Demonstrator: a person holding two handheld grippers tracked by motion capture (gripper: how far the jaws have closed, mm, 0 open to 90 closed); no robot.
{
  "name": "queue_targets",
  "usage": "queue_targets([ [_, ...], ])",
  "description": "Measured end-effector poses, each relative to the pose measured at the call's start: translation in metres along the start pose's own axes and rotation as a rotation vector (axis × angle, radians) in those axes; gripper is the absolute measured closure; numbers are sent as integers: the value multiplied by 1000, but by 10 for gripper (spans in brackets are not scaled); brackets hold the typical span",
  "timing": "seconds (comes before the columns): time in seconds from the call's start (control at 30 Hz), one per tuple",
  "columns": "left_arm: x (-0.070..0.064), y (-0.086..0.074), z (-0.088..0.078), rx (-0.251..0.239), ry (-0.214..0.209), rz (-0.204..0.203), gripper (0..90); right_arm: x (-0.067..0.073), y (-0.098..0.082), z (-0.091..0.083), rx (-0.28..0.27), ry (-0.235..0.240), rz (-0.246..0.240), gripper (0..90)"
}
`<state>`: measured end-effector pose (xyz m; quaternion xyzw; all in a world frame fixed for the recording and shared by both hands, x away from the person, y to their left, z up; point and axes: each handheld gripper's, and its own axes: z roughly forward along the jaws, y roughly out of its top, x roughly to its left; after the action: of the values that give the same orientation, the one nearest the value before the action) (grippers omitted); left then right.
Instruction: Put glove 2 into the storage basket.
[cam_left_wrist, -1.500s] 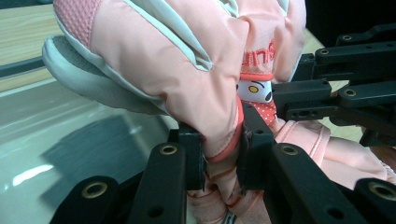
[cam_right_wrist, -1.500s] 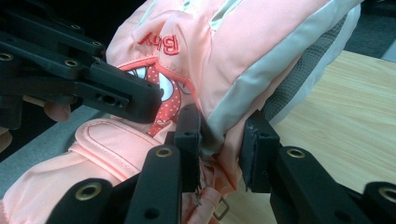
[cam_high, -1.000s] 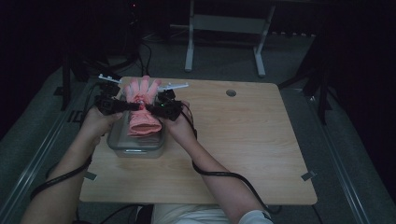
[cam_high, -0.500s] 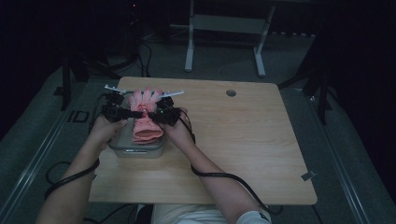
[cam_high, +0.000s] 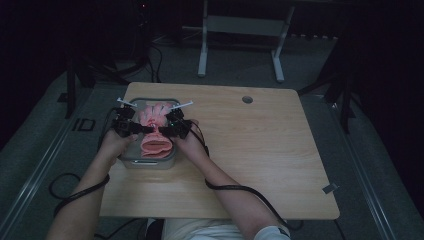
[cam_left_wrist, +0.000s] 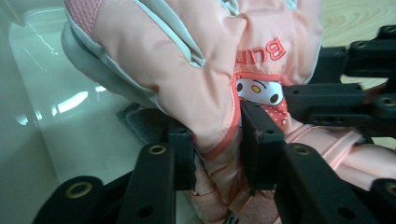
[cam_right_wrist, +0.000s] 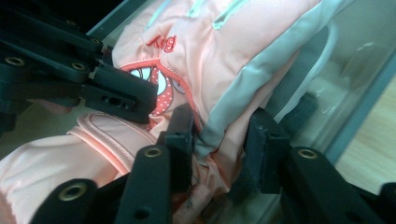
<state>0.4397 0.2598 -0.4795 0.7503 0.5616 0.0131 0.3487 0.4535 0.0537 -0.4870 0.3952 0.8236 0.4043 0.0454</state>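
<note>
A pale wooden table (cam_high: 260, 160) with a round grommet hole (cam_high: 247, 99) stands on grey carpet (cam_high: 372, 165). Beyond it, the white legs of another desk (cam_high: 240, 30) rise into a very dark room. Cables (cam_high: 150, 57) trail across the floor; black stands, perhaps tripods (cam_high: 345, 95), flank the table.

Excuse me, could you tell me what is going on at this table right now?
A person is handling a pink padded glove with a gripper in each hand, over a grey tub at the table's near left corner. The left gripper and right gripper pinch the glove from opposite sides near its cuff, fabric bunched between the fingers. Both sets of fingers have just been opening a little, though the glove is between them. It lies low in the tub.
</note>
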Motion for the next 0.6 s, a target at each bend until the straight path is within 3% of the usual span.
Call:
queue_targets([
  [0.2,-4,3,1,-4,47,11,576,-6,1,-11,-37,-3,-29,534],
  [0.27,-8,4,1,-21,108,53,525,-13,1,-25,-87,19,-30,443],
  [0.3,-8,4,1,-21,108,53,517,-16,1,-29,-97,39,-17,413],
  [0.33,-11,5,1,-19,171,84,473,-19,1,-32,-103,61,-9,381],
  [0.4,-14,6,1,-20,212,105,440,-22,-1,-37,-117,74,-16,338],
  [0.5,-17,6,0,-41,239,128,394,-29,-4,-46,-128,134,-27,269],
  [0.6,-18,7,-5,-70,234,133,346,-33,-7,-53,-149,143,-28,253],
])
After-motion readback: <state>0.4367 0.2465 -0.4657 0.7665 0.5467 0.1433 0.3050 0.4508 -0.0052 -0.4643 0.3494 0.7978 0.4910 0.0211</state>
